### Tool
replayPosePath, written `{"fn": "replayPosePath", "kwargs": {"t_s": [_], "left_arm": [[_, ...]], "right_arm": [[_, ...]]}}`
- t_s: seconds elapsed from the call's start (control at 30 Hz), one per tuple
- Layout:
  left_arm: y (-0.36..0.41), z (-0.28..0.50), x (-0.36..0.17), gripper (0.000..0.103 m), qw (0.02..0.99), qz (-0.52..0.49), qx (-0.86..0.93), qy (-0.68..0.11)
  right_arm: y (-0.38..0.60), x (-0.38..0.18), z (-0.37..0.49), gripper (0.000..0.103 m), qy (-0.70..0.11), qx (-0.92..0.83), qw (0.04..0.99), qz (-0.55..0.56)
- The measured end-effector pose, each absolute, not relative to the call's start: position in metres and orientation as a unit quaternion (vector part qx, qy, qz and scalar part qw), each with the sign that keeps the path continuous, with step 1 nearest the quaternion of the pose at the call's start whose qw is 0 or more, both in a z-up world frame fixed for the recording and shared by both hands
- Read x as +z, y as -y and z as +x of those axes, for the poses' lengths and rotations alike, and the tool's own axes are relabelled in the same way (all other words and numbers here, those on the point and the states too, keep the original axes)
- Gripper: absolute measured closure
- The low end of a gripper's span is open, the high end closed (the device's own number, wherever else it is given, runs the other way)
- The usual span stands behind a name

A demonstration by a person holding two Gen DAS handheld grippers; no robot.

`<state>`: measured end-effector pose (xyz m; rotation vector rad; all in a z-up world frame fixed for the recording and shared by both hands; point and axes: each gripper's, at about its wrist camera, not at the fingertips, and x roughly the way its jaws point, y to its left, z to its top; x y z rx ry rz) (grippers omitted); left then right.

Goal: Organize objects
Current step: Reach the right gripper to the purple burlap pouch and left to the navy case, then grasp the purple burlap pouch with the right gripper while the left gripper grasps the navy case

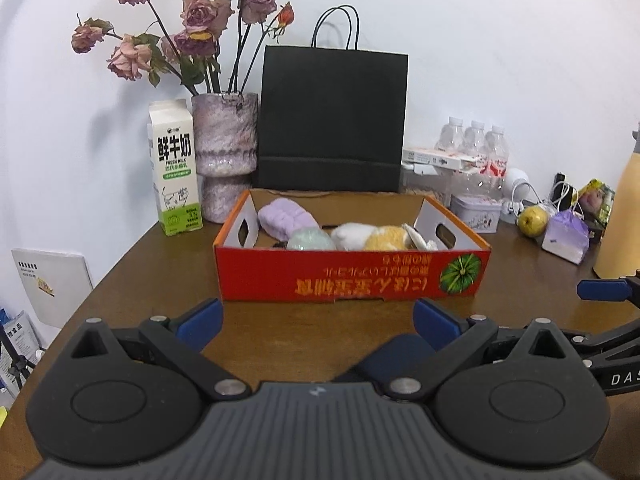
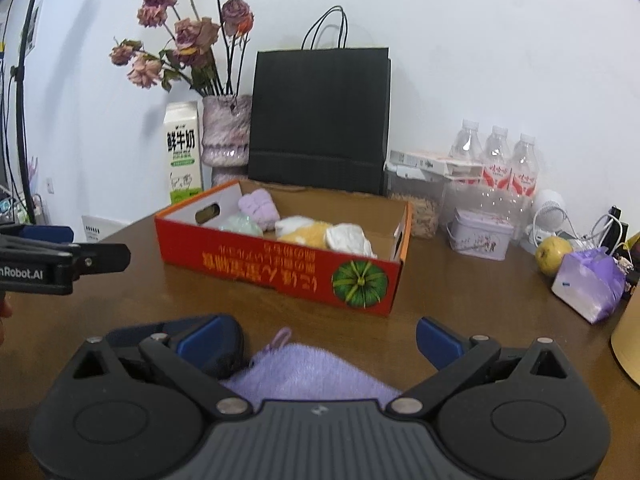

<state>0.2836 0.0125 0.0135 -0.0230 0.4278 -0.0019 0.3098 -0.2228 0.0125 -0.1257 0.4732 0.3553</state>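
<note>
A red cardboard box (image 1: 352, 276) (image 2: 280, 264) stands in the middle of the brown table (image 1: 160, 280). In it lie a rolled purple towel (image 1: 286, 218) (image 2: 260, 206), a mint green bundle (image 1: 310, 240), a white and yellow plush item (image 1: 376, 236) and a white bundle (image 2: 348, 240). My left gripper (image 1: 318, 320) is open in front of the box, with nothing between its fingers. My right gripper (image 2: 324, 338) is open over a flat purple towel (image 2: 312, 376) on the table. A dark blue item (image 2: 228, 346) (image 1: 400, 354) lies beside that gripper's left finger; what it is I cannot tell.
Behind the box stand a milk carton (image 1: 174, 168), a vase of dried roses (image 1: 224, 140) and a black paper bag (image 1: 332, 120). At the right are water bottles (image 2: 496, 160), a small tin (image 2: 480, 236), a yellow-green fruit (image 2: 554, 254), a purple packet (image 2: 588, 286) and cables.
</note>
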Motion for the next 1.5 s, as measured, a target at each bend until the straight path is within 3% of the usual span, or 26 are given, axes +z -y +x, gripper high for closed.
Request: {"fn": "replayPosePath", "kwargs": {"t_s": [0.33, 0.73, 1.03, 1.5], "left_arm": [[-0.011, 0.275, -0.009, 0.000, 0.976, 0.001, -0.004, -0.216], [-0.013, 0.273, -0.020, 0.000, 0.976, -0.010, -0.007, -0.219], [-0.008, 0.270, -0.025, 0.000, 0.974, -0.005, -0.018, -0.225], [-0.004, 0.269, -0.028, 0.000, 0.974, -0.006, -0.033, -0.226]], "right_arm": [[0.227, -0.016, 0.299, 0.001, -0.251, 0.167, 0.952, -0.043], [0.217, -0.029, 0.299, 0.011, -0.251, 0.169, 0.952, -0.048], [0.217, -0.037, 0.302, 0.051, -0.267, 0.177, 0.946, -0.041], [0.221, -0.031, 0.290, 0.069, -0.243, 0.177, 0.953, -0.040]]}}
